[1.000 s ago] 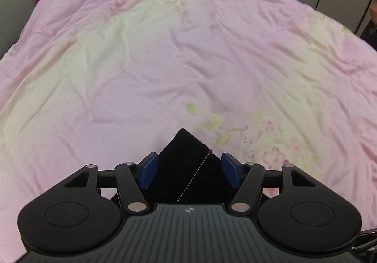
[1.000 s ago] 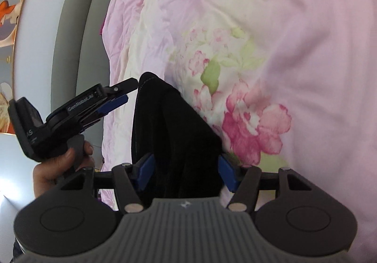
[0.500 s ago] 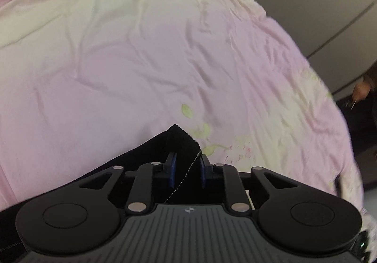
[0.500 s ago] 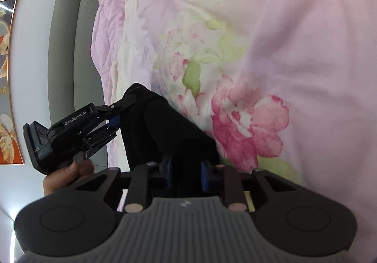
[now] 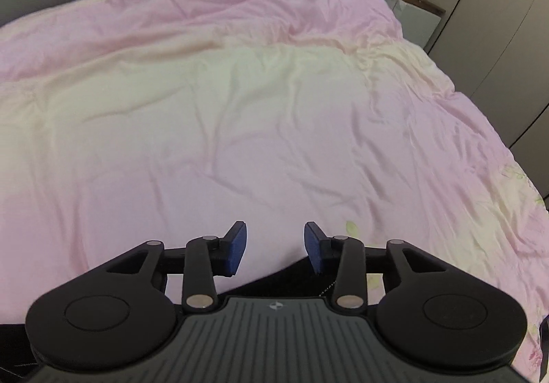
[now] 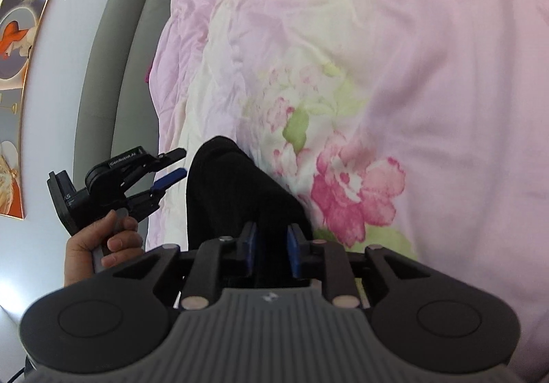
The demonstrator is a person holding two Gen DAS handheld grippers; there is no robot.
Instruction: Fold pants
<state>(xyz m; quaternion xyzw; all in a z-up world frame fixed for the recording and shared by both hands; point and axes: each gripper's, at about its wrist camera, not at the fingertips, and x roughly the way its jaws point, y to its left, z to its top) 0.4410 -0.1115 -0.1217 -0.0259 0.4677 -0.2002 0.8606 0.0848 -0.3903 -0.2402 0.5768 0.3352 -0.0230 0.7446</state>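
The pants (image 6: 236, 197) are mostly hidden from you: your right gripper's body covers their near end, and in the left wrist view only a dark wedge (image 5: 291, 275) with a pale dashed stitch line shows under the jaws. They lie on the pink duvet (image 5: 240, 129), bunched into a black ridge beside the printed rose (image 6: 357, 190); their weave and hems are too dark to read. Your right gripper (image 6: 271, 251) has narrow jaws with black cloth between the 2 blue pads; they have just been easing apart a little, and whether the pads still press the cloth is unclear. Your left gripper (image 5: 274, 247) has just been opening; its jaws stand apart with nothing between them, held in your hand (image 6: 103, 245) just left of the ridge. Ahead of it the duvet spreads wide and bare to the grey headboard (image 6: 113, 74).
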